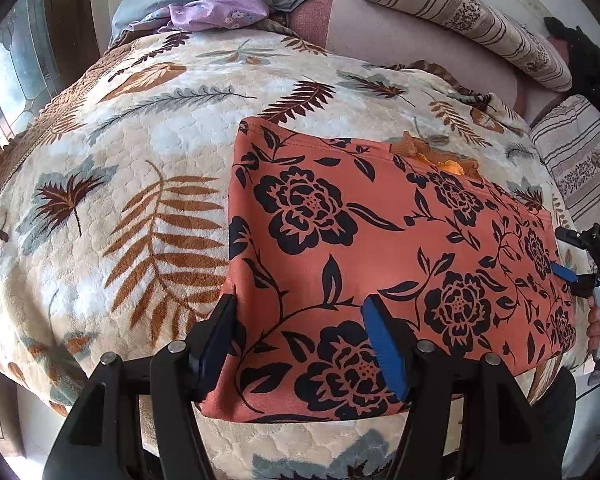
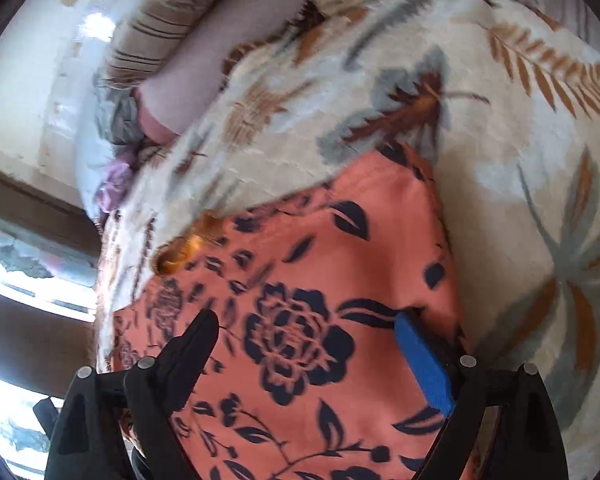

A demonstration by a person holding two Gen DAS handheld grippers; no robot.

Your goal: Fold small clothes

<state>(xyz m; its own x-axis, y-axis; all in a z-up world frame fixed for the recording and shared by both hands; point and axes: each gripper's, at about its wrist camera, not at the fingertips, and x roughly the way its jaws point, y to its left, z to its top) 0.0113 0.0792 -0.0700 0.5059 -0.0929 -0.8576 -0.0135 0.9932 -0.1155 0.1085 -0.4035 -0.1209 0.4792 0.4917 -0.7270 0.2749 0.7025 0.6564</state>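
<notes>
Both the left tool point(image 1: 300, 312) and right tool point(image 2: 308, 326) have their fingers spread wide apart over the orange floral garment point(image 1: 380, 248), which lies flat on the leaf-print blanket point(image 1: 140, 152) covering the bed.
</notes>
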